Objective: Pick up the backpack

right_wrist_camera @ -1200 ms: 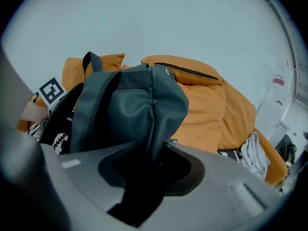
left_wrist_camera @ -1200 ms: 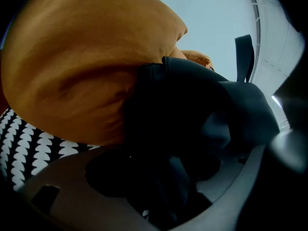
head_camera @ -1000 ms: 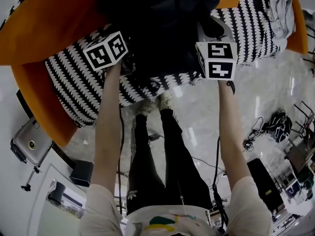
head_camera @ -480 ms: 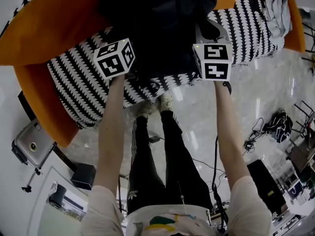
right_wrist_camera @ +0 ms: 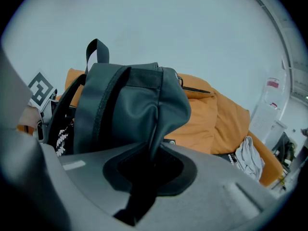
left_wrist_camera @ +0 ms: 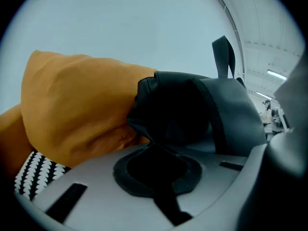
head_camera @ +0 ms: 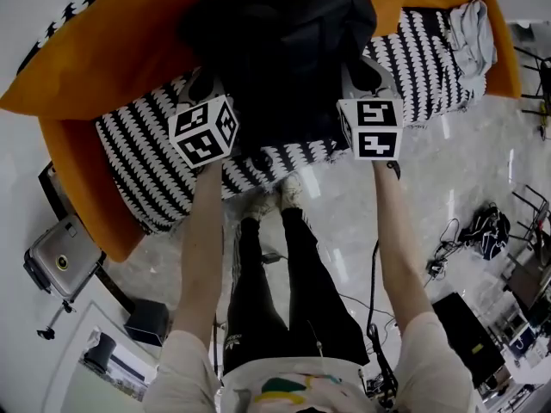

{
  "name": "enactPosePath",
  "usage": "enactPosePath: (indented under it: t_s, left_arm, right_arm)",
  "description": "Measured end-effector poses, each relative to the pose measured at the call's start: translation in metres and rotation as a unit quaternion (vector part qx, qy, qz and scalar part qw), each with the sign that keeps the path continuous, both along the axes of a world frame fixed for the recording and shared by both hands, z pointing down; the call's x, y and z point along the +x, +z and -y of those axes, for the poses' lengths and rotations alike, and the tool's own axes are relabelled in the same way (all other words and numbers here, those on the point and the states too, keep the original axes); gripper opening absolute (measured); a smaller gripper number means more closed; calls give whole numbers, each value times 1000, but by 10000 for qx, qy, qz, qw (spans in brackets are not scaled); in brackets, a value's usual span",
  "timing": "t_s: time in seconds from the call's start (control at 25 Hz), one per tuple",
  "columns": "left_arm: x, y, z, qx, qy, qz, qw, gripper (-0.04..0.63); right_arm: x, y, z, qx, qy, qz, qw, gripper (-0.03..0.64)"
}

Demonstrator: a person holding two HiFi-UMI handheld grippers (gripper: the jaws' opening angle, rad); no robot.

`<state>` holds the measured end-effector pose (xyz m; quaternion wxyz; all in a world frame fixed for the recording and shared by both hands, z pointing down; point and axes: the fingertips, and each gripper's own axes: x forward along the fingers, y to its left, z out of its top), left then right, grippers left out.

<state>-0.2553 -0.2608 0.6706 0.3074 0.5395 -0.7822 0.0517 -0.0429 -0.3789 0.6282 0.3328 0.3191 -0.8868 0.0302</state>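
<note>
At the left of the head view, an orange cushion [head_camera: 95, 50] and a black-and-white striped cover [head_camera: 142, 157] are being pictured as the setting for the pick-up. Just beside them, the left gripper [left_wrist_camera: 155, 150] is being clenched on the backpack [head_camera: 284, 50]: a fold of its black fabric is being pinched flat between the jaws, with no gap showing.

In the middle, the backpack is being held upright over the striped seat, with the orange cushion behind it. Whether its base is being carried clear of the cover cannot be told. Its top handle [right_wrist_camera: 96, 49] is being left untouched.

To the right, the right gripper [right_wrist_camera: 149, 165] is being closed on a pleat of the bag's dark grey material. Its jaws have just been closing, and the pleat is being squeezed between them. Farther right, a grey garment [head_camera: 475, 24] is being left lying at the seat's end.

The step in hand is judged to be the two-sided grasp being completed, with the lift being started. The next move is judged to call for both hands being raised together and evenly, so that the weight is being shared. Neither thin fold should be dragged out of its pads, and a firmer squeeze on the right may be needed first.
</note>
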Motion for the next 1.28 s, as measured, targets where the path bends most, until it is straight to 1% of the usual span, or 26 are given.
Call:
enactPosePath:
  t_s: [0.12,0.28,0.44,0.6,0.68,0.8,0.92,1.04,1.16,1.28]
  left_arm:
    - [-6,-34,2,316,-65,219,9992,20]
    - [-17,-98,9,789,-24,623,9949,20]
    - [-22,-171,10,1155,-3,933,9889,20]
    - [-14,-251,-2,1485,93,1153,9821,20]
    - [-9,-297,-4,1728,207,1247,9768,20]
    - [-5,-367,-10,2108,376,1513,9650,20]
    - [2,-427,-24,2416,448,1717,9540,20]
    - [15,-478,-45,2674,488,1805,9453,20]
    - [24,-520,-73,2884,486,1855,9381,20]
    - [34,-562,-94,3081,459,1979,9294,20]
  right_arm:
    - [-3,-25,-2,119,51,226,9997,44]
    - [-10,-75,3,402,168,546,9976,41]
    - [-13,-137,3,656,232,809,9943,41]
    - [-6,-209,-8,830,394,1091,9898,41]
    - [1,-250,-11,1026,520,1235,9857,41]
    - [6,-315,-18,1355,670,1513,9769,41]
    - [12,-375,-36,1636,719,1744,9683,41]
    - [25,-425,-62,1893,769,1870,9609,41]
    - [38,-466,-92,2102,851,1959,9540,41]
    - [51,-504,-118,2317,919,2059,9463,41]
